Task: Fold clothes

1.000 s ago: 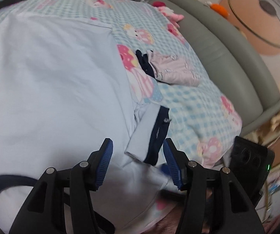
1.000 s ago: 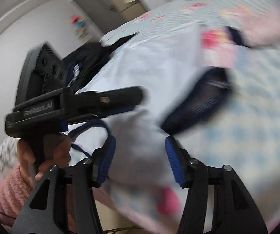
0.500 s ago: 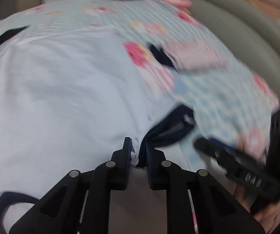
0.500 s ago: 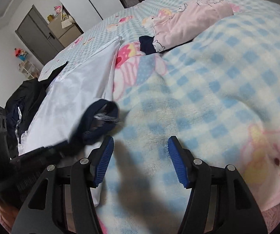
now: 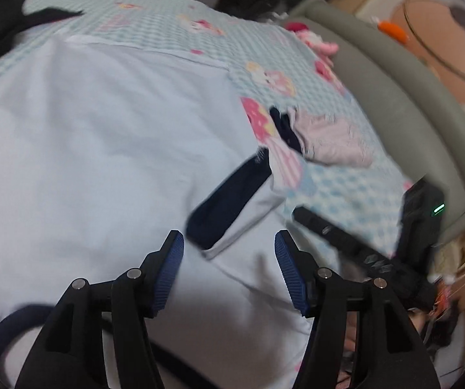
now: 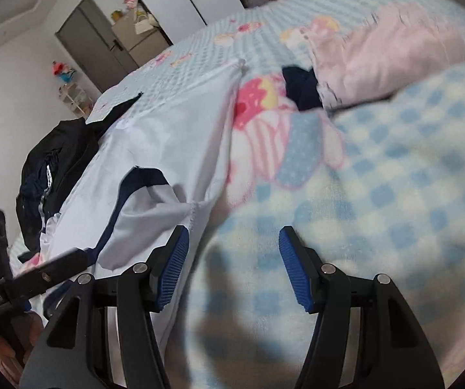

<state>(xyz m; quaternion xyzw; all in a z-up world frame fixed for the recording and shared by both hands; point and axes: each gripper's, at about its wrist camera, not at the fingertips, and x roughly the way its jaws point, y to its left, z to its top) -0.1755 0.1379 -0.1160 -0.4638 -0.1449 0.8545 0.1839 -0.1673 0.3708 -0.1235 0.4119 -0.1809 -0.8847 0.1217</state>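
Since half a second back our left gripper (image 5: 229, 243) has let go of the navy-cuffed sleeve (image 5: 232, 201): its jaws were pinched nearly together on the fabric then and have just been opening, so now the blue pads stand apart with nothing pressed between them. That sleeve has dropped folded inward onto the body of the pale blue shirt (image 5: 102, 149), cuff lying just beyond the fingertips. We've got the shirt spread flat across the left and near part of the checked blanket (image 5: 339, 188), dark neckline at the near left edge. Our right gripper (image 6: 232, 246) has slid over too and sits with its jaws apart and empty above the blanket, the shirt's right edge just beside its left pad (image 6: 174, 265). From that side the folded sleeve (image 6: 141, 201) shows to the left, lying on the shirt (image 6: 180, 123). Farther off, a folded pink garment (image 6: 388, 61) lies on the blanket with a small navy piece (image 6: 300, 87) touching its left side. A dark clothes heap (image 6: 51, 168) sits at the far left edge.
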